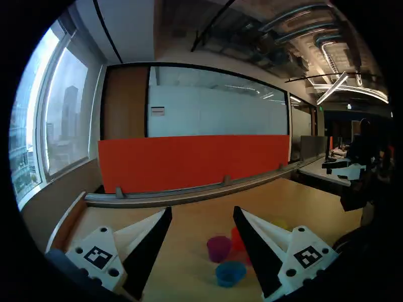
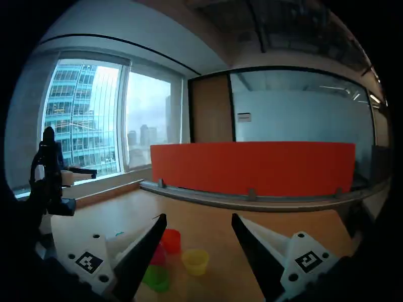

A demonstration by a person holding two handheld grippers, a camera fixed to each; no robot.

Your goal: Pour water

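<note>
Your left gripper (image 1: 202, 210) is spread wide and empty, with the purple cup (image 1: 218, 247) low centre between its fingers (image 1: 252, 246). Same deal for your right gripper (image 2: 198, 217), yellow cup (image 2: 195, 261) bottom centre. Guessing you're hovering to choose which one pours.

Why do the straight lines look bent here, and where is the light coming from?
Left gripper view: the fisheye lens bows the window frame and the orange partition; daylight comes from that window, while the far right is dim. Right gripper view: same bowing; the window is bright against a dark foreground, and the green cup looks soft.
</note>
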